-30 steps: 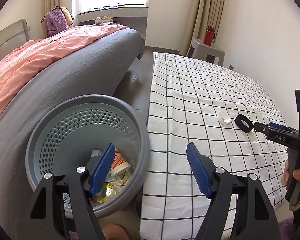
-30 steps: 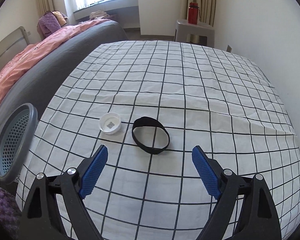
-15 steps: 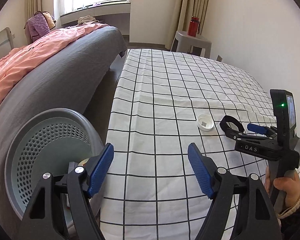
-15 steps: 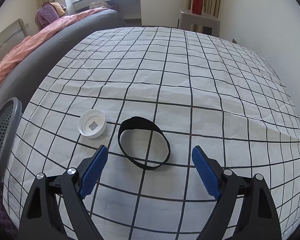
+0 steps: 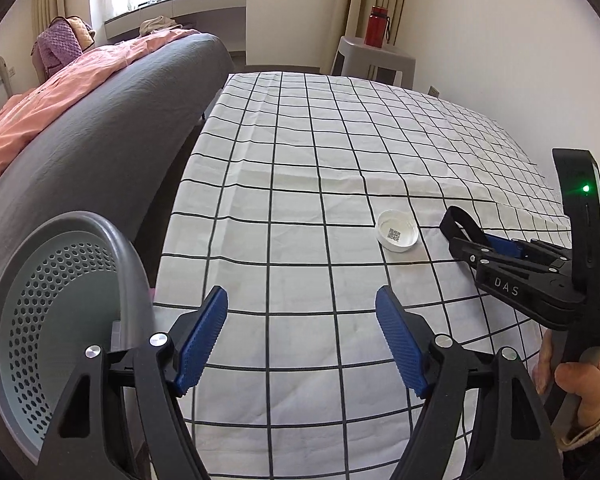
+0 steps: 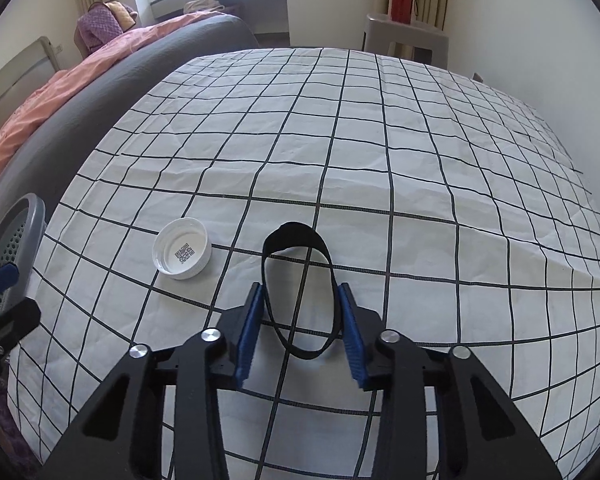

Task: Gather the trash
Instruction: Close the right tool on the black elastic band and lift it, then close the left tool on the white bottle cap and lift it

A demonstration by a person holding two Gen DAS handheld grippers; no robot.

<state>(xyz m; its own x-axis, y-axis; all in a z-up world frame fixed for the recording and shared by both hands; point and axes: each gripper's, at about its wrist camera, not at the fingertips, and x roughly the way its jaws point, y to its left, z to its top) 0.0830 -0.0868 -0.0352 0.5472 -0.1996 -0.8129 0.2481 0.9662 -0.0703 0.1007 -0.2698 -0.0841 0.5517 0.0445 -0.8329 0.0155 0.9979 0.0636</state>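
Observation:
A black elastic band (image 6: 294, 234) lies on the checked tablecloth (image 6: 380, 160). My right gripper (image 6: 300, 294) has its jaws closing on it, and both blue pads press its sides, squeezing it into a narrow oval. A white bottle cap (image 6: 182, 254) lies upside down just left of the band. In the left wrist view the right gripper (image 5: 460, 240) reaches in from the right with the band (image 5: 454, 220) at its tips, and the cap (image 5: 397, 234) sits beside them. My left gripper (image 5: 302, 304) hangs open over the table's near left part with nothing between its fingers.
A grey perforated bin (image 5: 132, 264) stands off the table's left edge, low at my left. Behind it is a grey bed (image 5: 120, 120) with a pink duvet (image 5: 60, 92). A stool (image 5: 372, 60) with a red bottle (image 5: 378, 26) stands at the far wall. A white wall borders the table's right side.
My left gripper has swung right, from above the bin to above the table. My right gripper came down over the band and closed its wide jaws onto it, squeezing the ring narrow.

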